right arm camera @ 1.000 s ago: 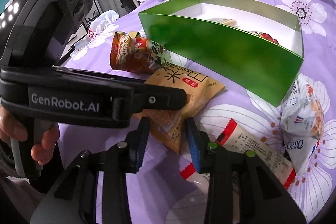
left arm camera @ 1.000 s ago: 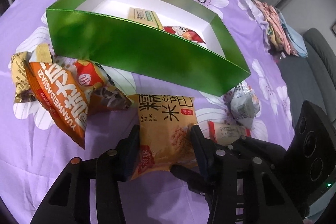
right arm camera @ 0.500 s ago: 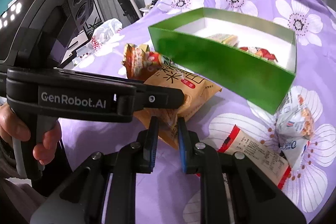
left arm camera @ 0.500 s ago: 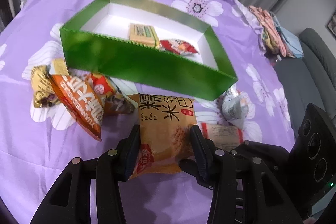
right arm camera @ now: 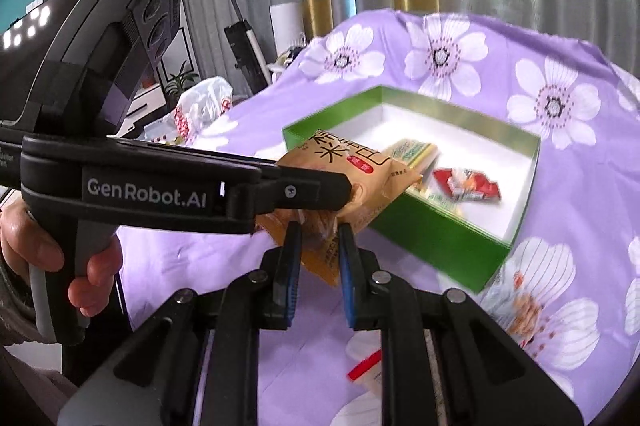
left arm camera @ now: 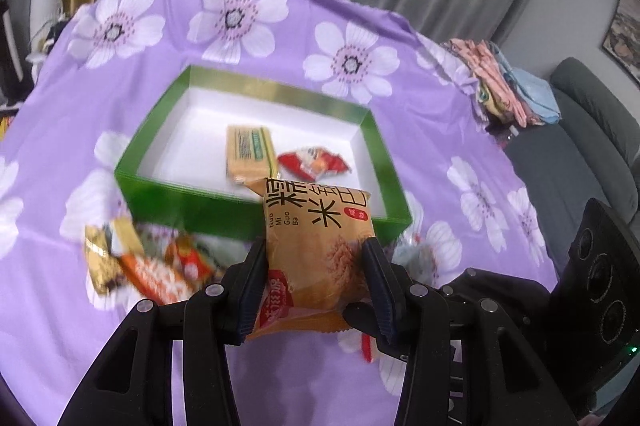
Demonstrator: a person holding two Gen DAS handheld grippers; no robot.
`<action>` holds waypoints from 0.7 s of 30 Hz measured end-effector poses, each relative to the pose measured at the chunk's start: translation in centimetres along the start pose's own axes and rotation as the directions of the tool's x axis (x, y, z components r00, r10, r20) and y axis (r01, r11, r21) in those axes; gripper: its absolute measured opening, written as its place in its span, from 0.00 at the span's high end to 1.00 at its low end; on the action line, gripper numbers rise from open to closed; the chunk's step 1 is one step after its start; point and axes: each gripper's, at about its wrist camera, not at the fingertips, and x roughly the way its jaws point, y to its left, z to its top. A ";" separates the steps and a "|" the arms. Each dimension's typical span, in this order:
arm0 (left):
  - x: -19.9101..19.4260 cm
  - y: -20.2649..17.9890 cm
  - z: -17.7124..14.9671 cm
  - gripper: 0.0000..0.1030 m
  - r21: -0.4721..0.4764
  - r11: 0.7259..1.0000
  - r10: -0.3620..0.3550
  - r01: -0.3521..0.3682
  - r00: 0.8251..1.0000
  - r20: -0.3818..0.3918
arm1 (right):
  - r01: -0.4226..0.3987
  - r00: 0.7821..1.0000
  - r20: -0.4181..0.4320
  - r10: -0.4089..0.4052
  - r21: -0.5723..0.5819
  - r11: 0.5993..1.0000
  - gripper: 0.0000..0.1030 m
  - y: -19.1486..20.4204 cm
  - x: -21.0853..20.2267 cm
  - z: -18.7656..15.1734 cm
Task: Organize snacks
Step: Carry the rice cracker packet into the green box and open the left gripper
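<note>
Both tools on one snack packet, packet in the air short of the box.

Largest first: the bench under its purple flowered cloth (left arm camera: 320, 26) carries the green box (left arm camera: 192, 206), white inside, with a tan packet (left arm camera: 248, 150) and a red packet (left arm camera: 312, 162) lying flat on its floor. Loose snacks (left arm camera: 148, 266) sit on the cloth just outside the near wall. My left tool (left arm camera: 314, 286) is partly open and clamped across the width of the orange rice-cracker packet (left arm camera: 316, 238); my right tool (right arm camera: 318, 258) is nearly closed, pinching that packet's lower corner. The packet hangs clear of the cloth, near the front wall. I judge this the carry step; next I need to clear the wall, then let go with both over bare floor.
</note>
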 end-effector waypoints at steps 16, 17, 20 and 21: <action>2.6 -0.7 5.1 0.54 0.051 0.999 -0.004 0.002 0.999 0.043 | 0.057 0.996 0.067 -0.058 0.013 0.998 0.82 -3.9 1.5 4.3; 2.8 -0.6 5.2 0.54 0.050 0.999 -0.004 0.002 0.999 0.041 | 0.056 0.996 0.064 -0.057 0.018 0.998 0.82 -4.1 1.7 4.3; 3.7 -0.4 5.5 0.54 0.048 0.999 -0.003 0.001 1.000 0.031 | 0.054 0.997 0.057 -0.055 0.031 0.998 0.82 -4.8 2.4 4.4; 4.1 -0.3 5.6 0.54 0.047 0.999 0.000 -0.001 1.000 0.025 | 0.056 0.997 0.052 -0.057 0.032 0.998 0.82 -5.0 2.8 4.4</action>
